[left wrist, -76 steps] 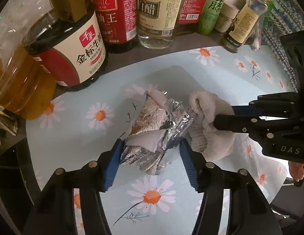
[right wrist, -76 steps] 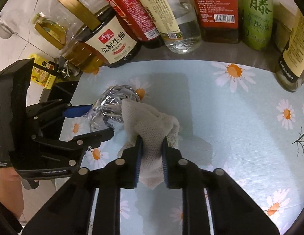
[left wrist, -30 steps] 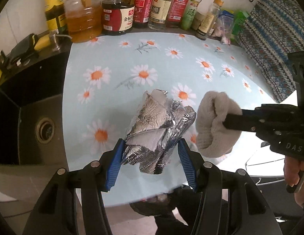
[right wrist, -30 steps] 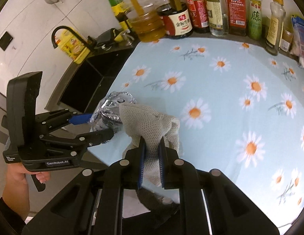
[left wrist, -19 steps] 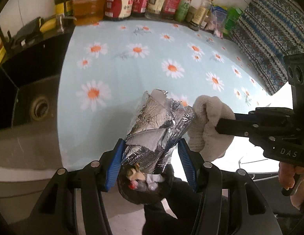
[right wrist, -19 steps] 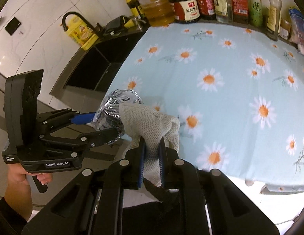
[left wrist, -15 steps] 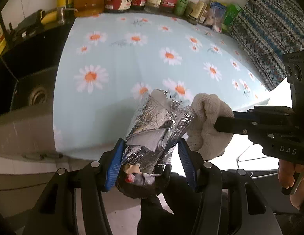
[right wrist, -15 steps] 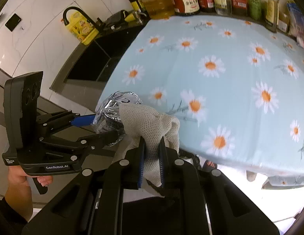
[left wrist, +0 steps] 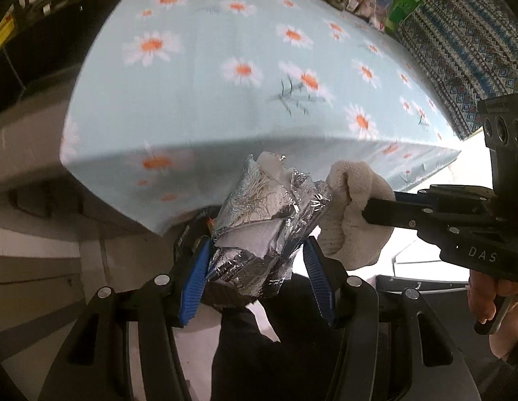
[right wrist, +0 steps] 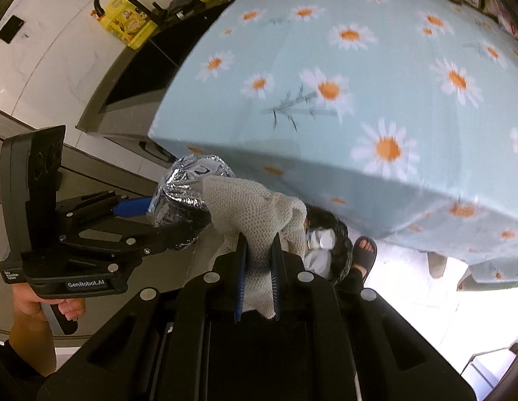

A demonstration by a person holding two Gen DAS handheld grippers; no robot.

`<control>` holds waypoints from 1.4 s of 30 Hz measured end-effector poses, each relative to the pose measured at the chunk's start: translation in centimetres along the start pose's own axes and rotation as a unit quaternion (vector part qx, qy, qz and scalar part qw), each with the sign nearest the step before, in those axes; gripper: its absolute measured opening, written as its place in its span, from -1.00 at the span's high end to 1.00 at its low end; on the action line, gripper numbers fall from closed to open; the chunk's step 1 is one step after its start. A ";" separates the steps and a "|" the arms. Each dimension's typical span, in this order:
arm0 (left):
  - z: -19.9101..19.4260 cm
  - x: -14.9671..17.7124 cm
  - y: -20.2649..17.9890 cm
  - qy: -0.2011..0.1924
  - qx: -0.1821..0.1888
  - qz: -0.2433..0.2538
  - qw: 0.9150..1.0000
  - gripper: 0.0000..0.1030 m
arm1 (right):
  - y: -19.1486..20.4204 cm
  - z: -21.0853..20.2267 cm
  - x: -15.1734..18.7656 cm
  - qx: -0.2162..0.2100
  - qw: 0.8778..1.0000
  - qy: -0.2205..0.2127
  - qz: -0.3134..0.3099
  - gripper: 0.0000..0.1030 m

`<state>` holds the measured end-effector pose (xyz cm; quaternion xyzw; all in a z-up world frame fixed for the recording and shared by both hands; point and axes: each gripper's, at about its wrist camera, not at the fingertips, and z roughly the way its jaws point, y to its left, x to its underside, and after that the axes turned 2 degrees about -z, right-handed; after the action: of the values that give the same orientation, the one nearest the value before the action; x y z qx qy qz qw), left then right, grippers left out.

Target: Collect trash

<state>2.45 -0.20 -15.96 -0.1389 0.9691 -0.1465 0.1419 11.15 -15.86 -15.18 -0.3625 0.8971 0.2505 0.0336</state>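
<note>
The table, draped in a pale blue daisy cloth, fills the upper half of both views. Below its edge, at lower centre of the right wrist view, sits a dark trash bin holding white scraps. The left claw clamps a crumpled foil wrapper at centre frame. Just right of it, the right claw is pinched nearly closed on a beige knitted cloth.

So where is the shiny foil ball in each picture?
Left wrist view: the foil ball sits low in the middle, between the left tool's blue pads.
Right wrist view: it is left of centre, beside the knitted cloth.
Shared landmark: the daisy tablecloth.
</note>
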 end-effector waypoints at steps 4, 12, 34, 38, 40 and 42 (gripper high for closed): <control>1.6 1.0 0.3 0.020 0.005 -0.011 1.000 -0.05 | -0.6 1.5 0.8 -0.001 1.000 0.018 0.012 0.70; 3.9 2.2 1.3 0.053 0.002 -0.033 0.998 -0.08 | -1.4 4.3 1.5 -0.005 0.998 0.049 0.024 0.70; 6.2 1.2 2.8 0.092 -0.007 -0.053 0.994 -0.40 | -2.6 6.2 -0.3 -0.013 0.996 0.062 0.062 0.21; 5.7 1.1 2.9 0.089 -0.007 -0.046 0.995 -0.40 | -2.5 5.6 -0.1 -0.004 0.996 0.057 0.067 0.20; 5.3 1.0 2.9 0.087 -0.007 -0.042 0.995 -0.40 | -2.4 5.1 0.0 -0.002 0.996 0.053 0.070 0.17; 4.6 0.9 2.9 0.084 -0.011 -0.038 0.996 -0.40 | -2.3 4.6 0.2 0.003 0.996 0.047 0.074 0.14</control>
<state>2.44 1.05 -21.35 -0.1639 0.9732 -0.1523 0.0527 12.00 -15.19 -20.21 -0.3060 0.9230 0.2320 -0.0256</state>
